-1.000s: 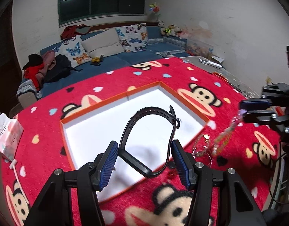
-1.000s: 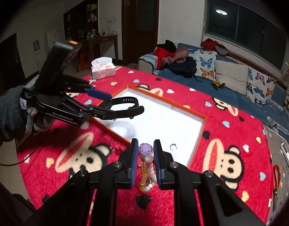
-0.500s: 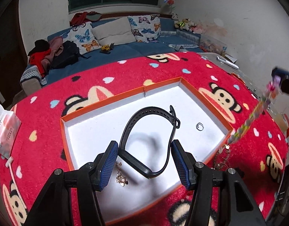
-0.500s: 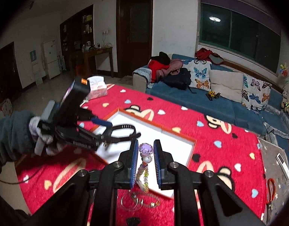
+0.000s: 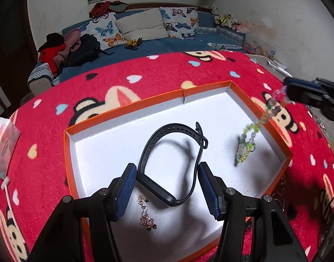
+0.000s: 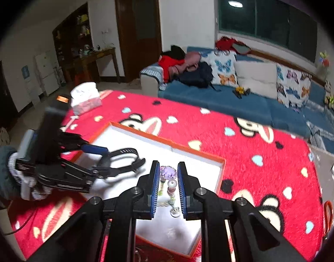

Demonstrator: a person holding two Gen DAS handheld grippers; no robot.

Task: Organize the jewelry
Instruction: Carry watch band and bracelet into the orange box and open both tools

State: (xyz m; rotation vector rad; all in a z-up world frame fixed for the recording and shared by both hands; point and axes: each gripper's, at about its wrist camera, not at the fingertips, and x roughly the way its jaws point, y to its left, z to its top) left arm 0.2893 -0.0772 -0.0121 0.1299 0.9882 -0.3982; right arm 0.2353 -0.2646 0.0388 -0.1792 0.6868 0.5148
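My left gripper is shut on a black wristband and holds the loop over the white tray with the orange rim. My right gripper has its jaws slightly apart around the purple crystal top of a beaded bracelet. The bead strand hangs down with its lower end on the tray floor at the right. A gold chain lies in the tray near my left fingers. The left gripper with the wristband also shows in the right wrist view.
The tray sits on a red monkey-print cloth. A tissue box stands at the cloth's left edge. More jewelry lies on the cloth by the tray's right corner. Orange scissors lie at the right. A blue sofa is behind.
The right gripper moved the bead strand over the tray and lowered its end onto the tray floor; its jaws have spread slightly. The left gripper and wristband moved further over the tray.
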